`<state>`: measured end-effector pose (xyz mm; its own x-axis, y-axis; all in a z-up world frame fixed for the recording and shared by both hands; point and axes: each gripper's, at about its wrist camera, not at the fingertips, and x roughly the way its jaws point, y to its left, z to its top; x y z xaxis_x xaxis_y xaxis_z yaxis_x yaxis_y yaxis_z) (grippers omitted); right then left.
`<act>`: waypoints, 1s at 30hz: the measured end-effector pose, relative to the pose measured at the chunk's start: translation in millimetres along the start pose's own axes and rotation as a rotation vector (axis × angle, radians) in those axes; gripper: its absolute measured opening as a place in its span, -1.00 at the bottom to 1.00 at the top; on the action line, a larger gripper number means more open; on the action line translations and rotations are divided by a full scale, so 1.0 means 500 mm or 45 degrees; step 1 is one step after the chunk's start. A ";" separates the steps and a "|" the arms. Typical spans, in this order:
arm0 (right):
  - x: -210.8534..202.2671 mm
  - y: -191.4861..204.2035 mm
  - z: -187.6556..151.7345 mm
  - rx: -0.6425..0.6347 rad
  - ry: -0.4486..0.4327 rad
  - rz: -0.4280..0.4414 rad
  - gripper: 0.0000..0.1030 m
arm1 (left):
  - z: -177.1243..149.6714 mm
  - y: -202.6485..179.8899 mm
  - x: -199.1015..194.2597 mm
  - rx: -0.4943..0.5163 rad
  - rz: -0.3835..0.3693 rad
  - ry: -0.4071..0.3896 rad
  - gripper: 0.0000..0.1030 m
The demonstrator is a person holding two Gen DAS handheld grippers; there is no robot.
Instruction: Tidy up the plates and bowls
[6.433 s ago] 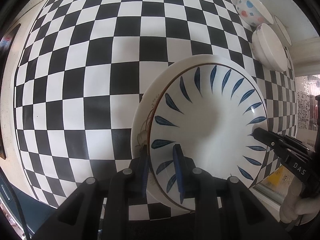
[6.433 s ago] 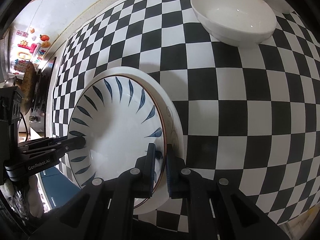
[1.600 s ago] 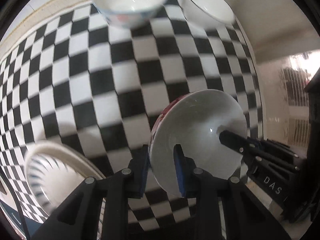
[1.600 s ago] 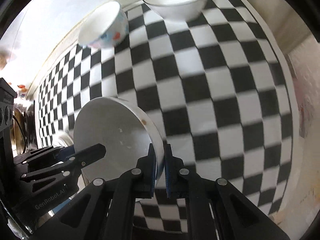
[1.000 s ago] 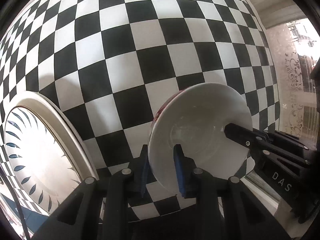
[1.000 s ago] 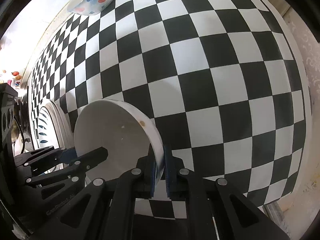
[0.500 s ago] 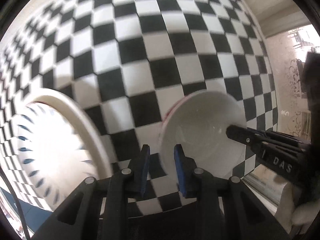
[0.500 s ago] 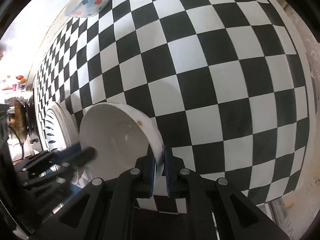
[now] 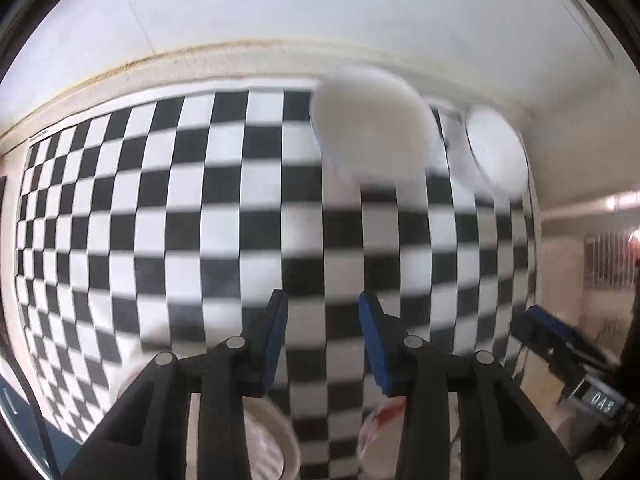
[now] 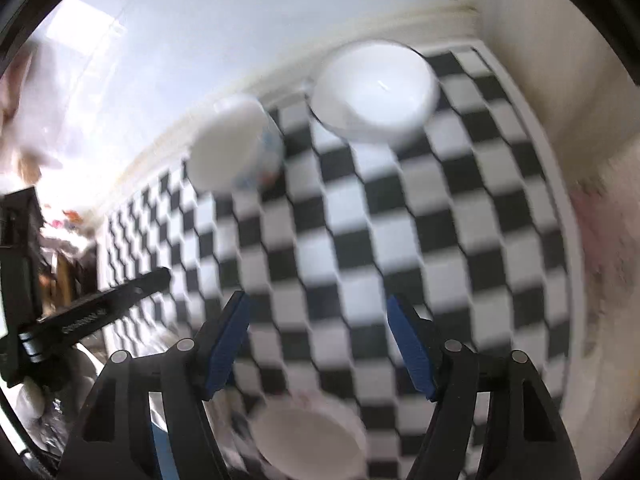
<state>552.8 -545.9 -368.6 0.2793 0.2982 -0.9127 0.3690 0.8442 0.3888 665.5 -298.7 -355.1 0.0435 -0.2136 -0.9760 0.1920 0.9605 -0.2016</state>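
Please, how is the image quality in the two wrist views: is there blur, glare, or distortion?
Left wrist view: strong motion blur smears the checkered cloth and the two far bowls, while the left gripper stays sharp; the fisheye bends the squares. Right wrist view: similar blur, a washed-out glare at the upper left, a small highlight inside the white bowl; the right gripper is crisp.

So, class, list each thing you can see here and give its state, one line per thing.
Left claw: open, nothing between its fingers, has just been opening.
Right claw: open, empty, has just been opening.
Released bowl: upright on the cloth, free.
Patterned bowl: upright, far edge.
White bowl: upright, empty.
Plate stack: on the cloth.
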 end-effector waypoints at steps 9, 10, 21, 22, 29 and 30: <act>0.141 0.091 0.203 0.034 0.071 0.057 0.32 | 0.184 0.022 0.072 -0.070 -0.065 0.054 -0.33; 0.154 0.095 0.213 0.039 0.083 0.053 0.26 | 0.196 0.023 0.083 -0.070 -0.072 0.066 -0.33; 0.236 0.078 0.251 0.079 0.156 0.017 -0.49 | 0.235 0.002 0.172 -0.017 -0.066 0.146 -0.34; 0.239 0.073 0.251 0.086 0.162 0.016 -0.58 | 0.245 0.003 0.171 -0.015 -0.062 0.144 -0.35; 0.245 0.055 0.251 0.094 0.151 -0.006 -0.69 | 0.234 -0.019 0.185 0.013 -0.050 0.118 -0.67; 0.244 0.057 0.251 0.082 0.148 -0.017 -0.70 | 0.229 -0.023 0.185 0.022 -0.040 0.109 -0.67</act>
<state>708.5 -541.1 -452.8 0.1704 0.3398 -0.9249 0.4296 0.8191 0.3801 779.5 -349.9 -433.5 -0.0463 -0.2270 -0.9728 0.2090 0.9501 -0.2317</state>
